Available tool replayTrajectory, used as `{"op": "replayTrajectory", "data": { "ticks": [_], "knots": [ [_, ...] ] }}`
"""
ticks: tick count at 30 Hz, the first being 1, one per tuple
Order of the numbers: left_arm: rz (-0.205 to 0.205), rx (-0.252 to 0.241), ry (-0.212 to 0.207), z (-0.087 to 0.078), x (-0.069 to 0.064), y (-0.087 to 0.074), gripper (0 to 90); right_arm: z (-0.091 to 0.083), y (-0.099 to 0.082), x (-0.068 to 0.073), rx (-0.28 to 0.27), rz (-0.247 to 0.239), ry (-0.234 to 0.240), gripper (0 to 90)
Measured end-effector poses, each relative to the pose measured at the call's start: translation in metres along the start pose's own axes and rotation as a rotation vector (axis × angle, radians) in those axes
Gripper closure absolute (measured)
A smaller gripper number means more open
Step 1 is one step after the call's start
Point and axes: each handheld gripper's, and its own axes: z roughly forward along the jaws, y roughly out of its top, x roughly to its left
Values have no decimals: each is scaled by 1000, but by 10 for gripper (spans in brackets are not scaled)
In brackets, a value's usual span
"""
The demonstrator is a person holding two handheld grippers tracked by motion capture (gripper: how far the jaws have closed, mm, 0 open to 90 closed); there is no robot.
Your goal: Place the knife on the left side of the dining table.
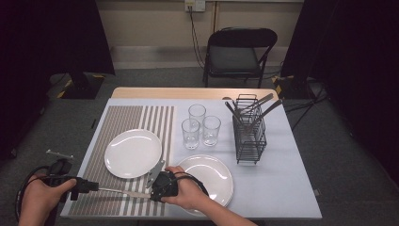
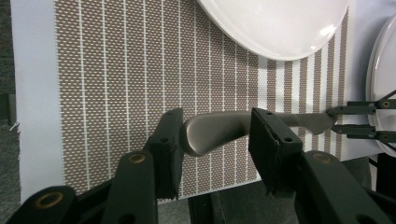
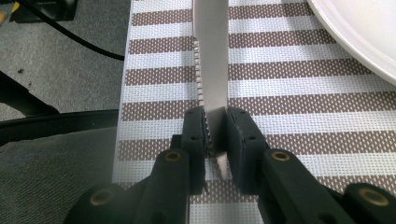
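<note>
A table knife (image 1: 123, 191) lies flat over the striped placemat (image 1: 117, 127), near the front edge of the table (image 1: 282, 188). The right hand-held gripper (image 3: 215, 133) squeezes the toothed blade near its tip, with its jaws close together on the thin metal. The knife's handle (image 2: 215, 131) sits between the jaws of the left hand-held gripper (image 2: 215, 140). Those jaws are partly open. One black pad (image 2: 170, 140) is right at the round end of the handle, and the other pad (image 2: 271, 135) is beside it. A white plate (image 1: 133, 153) rests on the placemat just behind the knife. Another white plate (image 1: 216, 179) is by the right hand (image 1: 188, 193).
</note>
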Motion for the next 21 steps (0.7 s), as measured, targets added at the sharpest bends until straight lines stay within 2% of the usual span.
{"op": "replayTrajectory", "data": {
  "ticks": [2,3,9,12,15,17,20,21],
  "knots": [
    [0,-2,1,0,0,0,559,0,0,0,2,3,0,786],
    [-16,-10,3,2,0,0,559,0,0,0,1,0,-1,786],
    [-24,-6,3,4,2,-1,557,0,0,0,-2,2,1,790],
    [-12,3,-8,6,5,-1,551,0,0,0,1,0,-2,792],
    [-33,-15,6,8,7,-1,516,0,-1,0,-2,-1,-1,798],
    [-23,-15,24,9,9,-2,489,0,-1,0,-1,2,-5,800],
    [-53,-34,-12,9,12,-2,473,0,-1,1,-1,1,-3,795],
    [-42,-39,-3,9,13,-3,457,0,-1,1,-4,-7,-6,794]
  ]
}}
